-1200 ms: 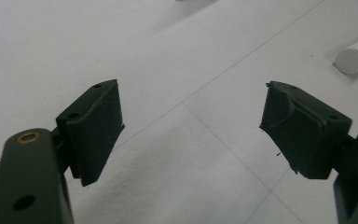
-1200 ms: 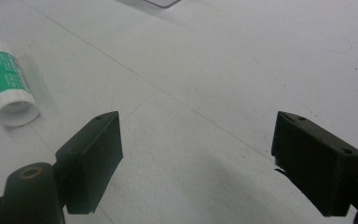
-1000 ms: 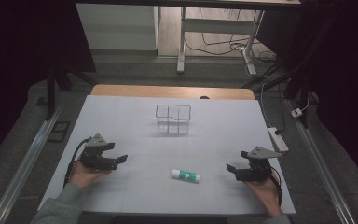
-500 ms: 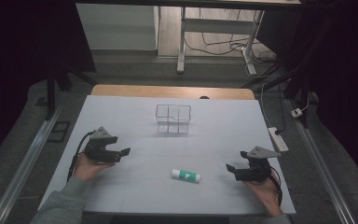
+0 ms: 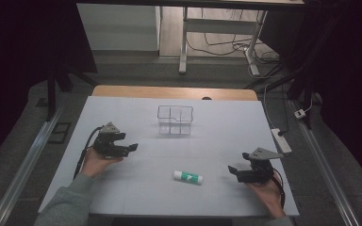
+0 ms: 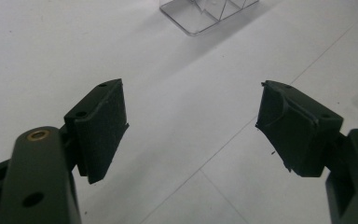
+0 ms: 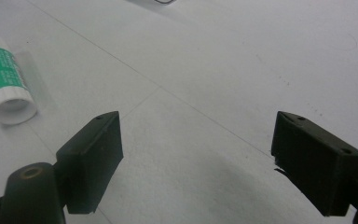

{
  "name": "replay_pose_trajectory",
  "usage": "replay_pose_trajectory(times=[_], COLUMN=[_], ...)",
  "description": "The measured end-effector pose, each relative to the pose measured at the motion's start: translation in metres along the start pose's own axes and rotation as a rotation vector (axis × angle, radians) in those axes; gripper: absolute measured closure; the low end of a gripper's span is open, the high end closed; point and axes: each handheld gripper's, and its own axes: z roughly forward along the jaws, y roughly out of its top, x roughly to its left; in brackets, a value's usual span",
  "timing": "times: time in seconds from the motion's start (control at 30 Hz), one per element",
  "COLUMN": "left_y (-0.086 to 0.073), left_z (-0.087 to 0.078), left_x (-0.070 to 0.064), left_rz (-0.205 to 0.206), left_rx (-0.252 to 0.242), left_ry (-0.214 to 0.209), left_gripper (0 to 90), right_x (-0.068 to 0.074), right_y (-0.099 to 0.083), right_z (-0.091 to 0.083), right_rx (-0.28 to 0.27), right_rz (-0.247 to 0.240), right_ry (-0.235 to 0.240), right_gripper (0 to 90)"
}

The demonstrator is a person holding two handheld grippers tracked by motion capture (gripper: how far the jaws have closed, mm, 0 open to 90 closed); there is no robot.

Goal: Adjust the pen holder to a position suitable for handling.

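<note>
Sitting mid-table: clear divided bin (image 5: 175, 120)

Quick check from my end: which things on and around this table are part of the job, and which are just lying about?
Part of the job:
- glue stick, lying on its side between the grippers
- clear box with compartments, farther back
- left gripper, open
- right gripper, open, the nearer one to the glue stick

Just lying about:
- power strip past the table's right edge
- cables on the floor behind
</note>
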Motion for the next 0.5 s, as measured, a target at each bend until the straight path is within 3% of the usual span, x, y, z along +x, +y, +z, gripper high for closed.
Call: replay_pose_trajectory(times=[0.2, 0.5], left_y=[0.003, 0.002], left_z=[0.004, 0.003], left_x=[-0.005, -0.014], left_rz=[0.022, 0.064], left_rx=[0.012, 0.028], left_ry=[-0.009, -0.061], left_gripper=[23.4, 22.5], right_x=[0.000, 0.000], right_y=[0.000, 0.002], right_z=[0.000, 0.002], right_rx=[-0.001, -0.007], right_rz=[-0.002, 0.011], right_ry=[-0.002, 0.011], right_gripper=[15.9, 16.6])
